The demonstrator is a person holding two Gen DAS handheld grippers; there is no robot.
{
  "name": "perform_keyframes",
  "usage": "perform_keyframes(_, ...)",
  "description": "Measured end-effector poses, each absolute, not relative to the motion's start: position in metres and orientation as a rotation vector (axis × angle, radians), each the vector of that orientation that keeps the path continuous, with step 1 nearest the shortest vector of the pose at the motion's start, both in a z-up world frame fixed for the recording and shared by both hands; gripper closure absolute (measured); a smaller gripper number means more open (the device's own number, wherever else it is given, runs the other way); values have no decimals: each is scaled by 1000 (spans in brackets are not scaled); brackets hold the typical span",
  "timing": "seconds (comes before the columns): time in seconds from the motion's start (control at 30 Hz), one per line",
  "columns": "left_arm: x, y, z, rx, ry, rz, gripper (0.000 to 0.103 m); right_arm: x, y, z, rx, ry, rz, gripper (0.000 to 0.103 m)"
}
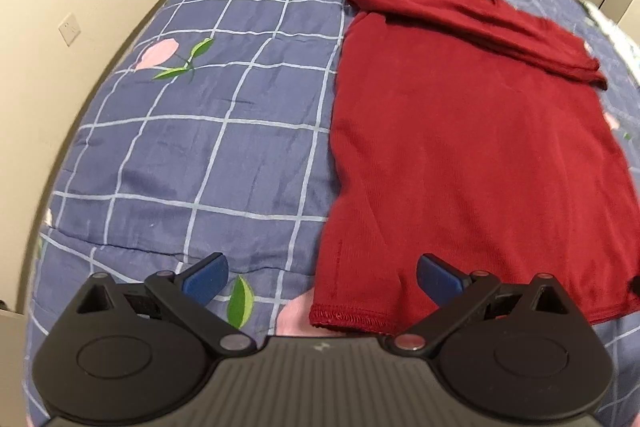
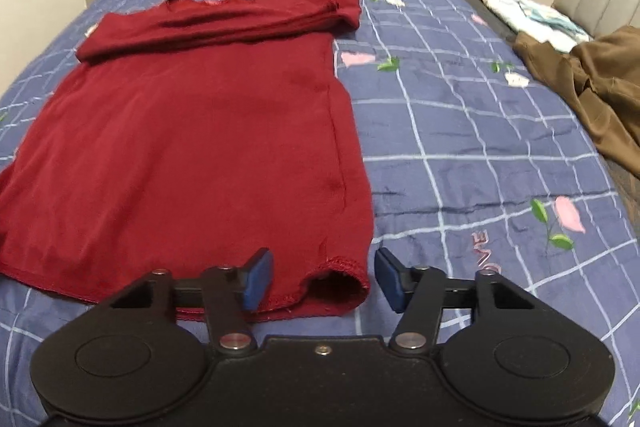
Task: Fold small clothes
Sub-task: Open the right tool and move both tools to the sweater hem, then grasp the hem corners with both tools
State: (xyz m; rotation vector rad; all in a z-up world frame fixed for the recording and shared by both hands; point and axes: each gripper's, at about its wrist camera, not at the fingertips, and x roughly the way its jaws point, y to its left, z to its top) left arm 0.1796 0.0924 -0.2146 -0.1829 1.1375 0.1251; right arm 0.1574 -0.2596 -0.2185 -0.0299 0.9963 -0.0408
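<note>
Surface: blue checked quilt with pink flowers [image 1: 208, 131], spread over a bed.
Garment: dark red knit shirt [image 1: 472, 155] lies flat on the quilt, sleeves folded across its chest.
Left gripper [image 1: 322, 277]: low over the hem's left corner, blue pads spread wide, holding nothing.
Right gripper [image 2: 323, 279]: low at the hem's right corner, jaws apart astride the hem, not clamped.
Aside: crumpled brown cloth [image 2: 592, 83] at the bed's right edge.

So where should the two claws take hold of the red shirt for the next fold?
Probably the red shirt at its near hem, one corner each. Left claw and right claw, both open, already face those corners; the sleeves are already folded across the top.
</note>
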Motion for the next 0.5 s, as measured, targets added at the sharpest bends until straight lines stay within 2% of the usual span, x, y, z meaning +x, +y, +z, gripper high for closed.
perform_keyframes(0.07,178,97,-215,-214,1126,111,1,159,-261,-224,-27,1018,-49,60)
perform_keyframes(0.1,178,100,-215,-232,1120,102,1,159,-262,-225,-19,1022,-46,62)
perform_keyframes(0.17,178,104,-216,-274,1105,77,1,159,-265,-226,1,1027,-35,76)
perform_keyframes(0.23,178,109,-217,-326,1093,44,8,158,-269,-225,46,1025,-19,88)
perform_keyframes(0.33,182,113,-225,-401,1130,-12,42,159,-282,-221,144,1022,-8,96)
perform_keyframes(0.37,185,114,-227,-415,1143,-16,60,159,-287,-220,183,1021,-6,97)
perform_keyframes(0.43,187,115,-228,-418,1159,-11,75,158,-300,-216,266,1016,-4,97)
perform_keyframes(0.47,187,115,-228,-417,1160,-17,91,157,-306,-214,296,1014,-3,98)
perform_keyframes(0.5,188,114,-227,-417,1162,-22,94,156,-311,-211,320,1012,-2,98)
